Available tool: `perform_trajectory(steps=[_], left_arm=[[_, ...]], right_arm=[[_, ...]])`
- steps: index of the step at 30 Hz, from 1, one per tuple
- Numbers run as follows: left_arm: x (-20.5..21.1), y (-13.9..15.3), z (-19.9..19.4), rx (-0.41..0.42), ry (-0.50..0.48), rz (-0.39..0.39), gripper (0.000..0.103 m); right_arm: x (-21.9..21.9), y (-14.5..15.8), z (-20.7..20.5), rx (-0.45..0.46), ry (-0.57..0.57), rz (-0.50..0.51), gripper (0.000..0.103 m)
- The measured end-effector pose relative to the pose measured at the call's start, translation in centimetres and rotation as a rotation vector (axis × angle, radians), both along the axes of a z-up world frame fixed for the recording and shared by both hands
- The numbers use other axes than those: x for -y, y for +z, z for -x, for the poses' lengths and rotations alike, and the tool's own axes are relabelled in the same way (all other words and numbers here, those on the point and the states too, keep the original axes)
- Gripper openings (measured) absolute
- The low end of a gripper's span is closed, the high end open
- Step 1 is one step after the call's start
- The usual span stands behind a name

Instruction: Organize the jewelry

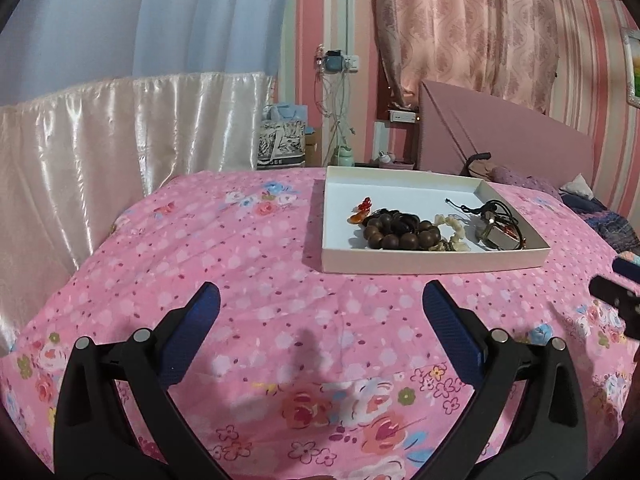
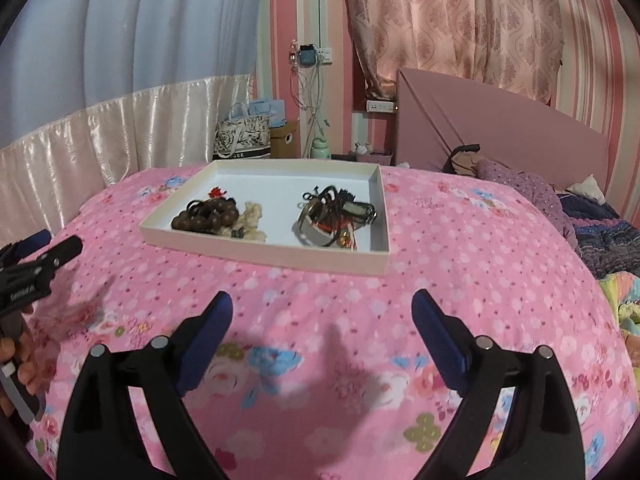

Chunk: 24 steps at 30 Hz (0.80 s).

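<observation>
A shallow white tray (image 1: 336,256) (image 2: 224,246) lies on the pink floral bedspread. In it are a brown wooden bead bracelet (image 1: 400,230) (image 2: 204,216), a small red-orange ornament (image 1: 362,210) (image 2: 217,192), a pale cream bead bracelet (image 1: 450,226) (image 2: 252,216), and a tangle of black cords with metal pieces (image 1: 496,224) (image 2: 336,220). My left gripper (image 1: 320,300) is open and empty, above the bedspread in front of the tray. My right gripper (image 2: 322,308) is open and empty, also in front of the tray. The left gripper also shows in the right wrist view (image 2: 36,264).
The bedspread (image 1: 240,264) covers the bed. A pink headboard (image 1: 512,140) and bunched bedding (image 2: 592,224) lie at the right. Curtains, a tote bag (image 2: 244,136) and a wall socket with cables (image 1: 340,64) stand behind the bed.
</observation>
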<state>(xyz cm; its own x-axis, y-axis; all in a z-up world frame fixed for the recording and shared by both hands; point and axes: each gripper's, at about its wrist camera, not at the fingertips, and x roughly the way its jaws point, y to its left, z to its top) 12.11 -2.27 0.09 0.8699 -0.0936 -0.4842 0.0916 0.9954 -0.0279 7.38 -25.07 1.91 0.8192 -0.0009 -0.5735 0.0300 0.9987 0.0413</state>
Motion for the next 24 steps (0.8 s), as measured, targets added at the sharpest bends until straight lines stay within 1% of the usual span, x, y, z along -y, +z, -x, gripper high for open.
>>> perform_trajectory(steps=[3,7,10,15,17,19,21,23,24], left_arm=[[-0.1,-0.5,0.3,-0.022,-0.009,0.012,0.1],[0.2,-0.9,0.5,-0.037,-0.019,-0.009,0.1],[0.4,-0.9,-0.2,-0.051,-0.018,-0.029,0.1],[0.5,-1.1,-1.7,-0.079,-0.02,-0.044,0.1],[0.6,-1.2,-2.5,-0.092,-0.022,-0.051,0.1],[0.7,-1.1,-3.3,-0.1,-0.024,-0.055,0.1],[1.0,-1.0,-3.7,-0.103,-0.044,-0.038,0.1],[1.4,-1.2,-3.5,-0.108,-0.065,-0.028,0.1],[1.8,-1.4,-3.2,-0.103,-0.076,-0.036,0.1]], right_arm=[[-0.2,-0.5,0.4,-0.007,0.005,0.004,0.091],[0.3,-0.8,0.8,-0.011,0.008,-0.001,0.091],[1.3,-1.1,-0.1,-0.036,-0.017,0.01,0.091],[3.5,-2.1,-1.9,-0.073,-0.069,-0.003,0.091],[4.0,-2.2,-2.6,-0.083,-0.072,-0.016,0.091],[4.3,-1.9,-3.0,-0.077,-0.082,-0.015,0.091],[4.2,-1.4,-3.0,-0.061,-0.079,-0.027,0.091],[3.5,-1.2,-2.5,-0.046,-0.058,-0.028,0.091],[3.2,-1.2,-2.1,-0.036,-0.05,-0.025,0.091]])
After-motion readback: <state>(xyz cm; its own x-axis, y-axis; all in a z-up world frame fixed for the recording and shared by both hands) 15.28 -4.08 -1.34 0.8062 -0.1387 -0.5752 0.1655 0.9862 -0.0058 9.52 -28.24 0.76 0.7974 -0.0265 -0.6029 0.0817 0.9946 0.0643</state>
